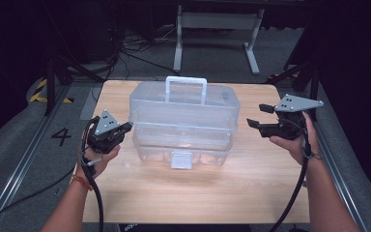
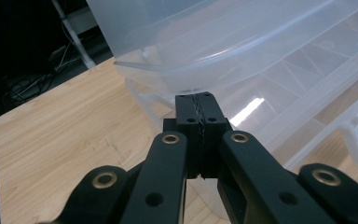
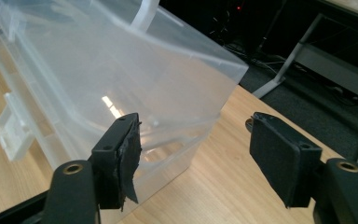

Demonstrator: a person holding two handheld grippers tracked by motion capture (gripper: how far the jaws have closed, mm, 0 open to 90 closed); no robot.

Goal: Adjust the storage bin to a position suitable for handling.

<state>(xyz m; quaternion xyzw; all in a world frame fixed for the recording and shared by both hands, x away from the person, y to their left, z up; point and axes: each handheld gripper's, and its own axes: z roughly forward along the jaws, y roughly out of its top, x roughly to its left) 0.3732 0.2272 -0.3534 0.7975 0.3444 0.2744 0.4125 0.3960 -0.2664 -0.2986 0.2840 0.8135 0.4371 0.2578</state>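
Note:
A clear plastic storage box [image 1: 183, 123] with an upright white handle [image 1: 186, 89] and a front latch [image 1: 181, 159] stands in the middle of the wooden table [image 1: 188, 193]. My left gripper [image 1: 127, 126] is shut with nothing held, its tips right at the box's left side. In the left gripper view the shut left gripper [image 2: 200, 109] meets the box [image 2: 261, 60] under the lid's rim. My right gripper [image 1: 258, 116] is open, just off the box's right end. In the right gripper view the right gripper [image 3: 200, 154] frames the box corner [image 3: 121, 70], pads [image 3: 279, 156] apart.
A white table frame [image 1: 217, 34] stands on the grey floor beyond the table. Cables [image 1: 96, 193] trail from both grippers off the near edge. Black stands [image 1: 58, 77] flank the table's far corners. Bare wood lies in front of the box.

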